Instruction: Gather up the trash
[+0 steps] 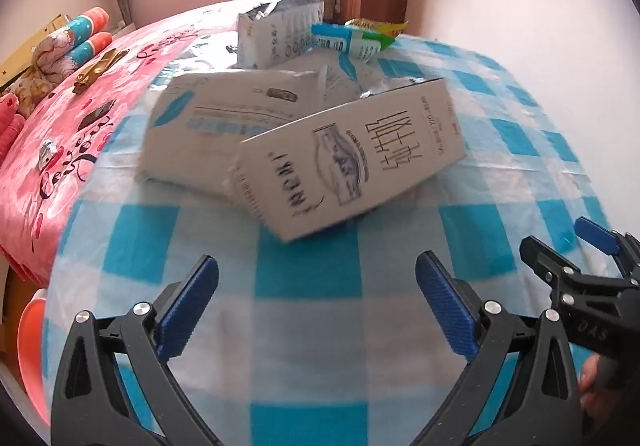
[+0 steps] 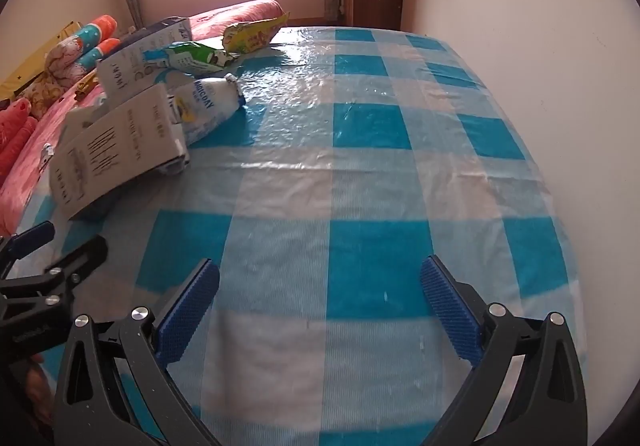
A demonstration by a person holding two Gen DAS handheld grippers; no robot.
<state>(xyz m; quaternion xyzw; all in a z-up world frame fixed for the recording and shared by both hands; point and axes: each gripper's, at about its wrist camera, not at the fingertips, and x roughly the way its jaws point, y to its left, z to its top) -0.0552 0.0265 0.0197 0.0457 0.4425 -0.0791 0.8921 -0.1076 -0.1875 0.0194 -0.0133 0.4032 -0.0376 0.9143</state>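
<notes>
Trash lies heaped on the checked cloth (image 1: 312,302): a carton (image 1: 352,161) nearest, more cartons and wrappers (image 2: 252,31) behind. Approach seems the step in hand. Left gripper (image 1: 316,310) and right gripper (image 2: 320,310) are both spread, empty. Next, the left needs to straddle that carton; nothing blocks it.

Grey cardboard milk cartons (image 1: 352,161) heap near the blue-checked plastic tablecloth's (image 2: 380,258) left edge, crumpled snack bags (image 2: 256,31) behind them toward the far left corner

Nearest carton (image 1: 348,161) motion-blurred, small print unreadable; orange tub (image 1: 34,346) cut off by frame edge.
</notes>
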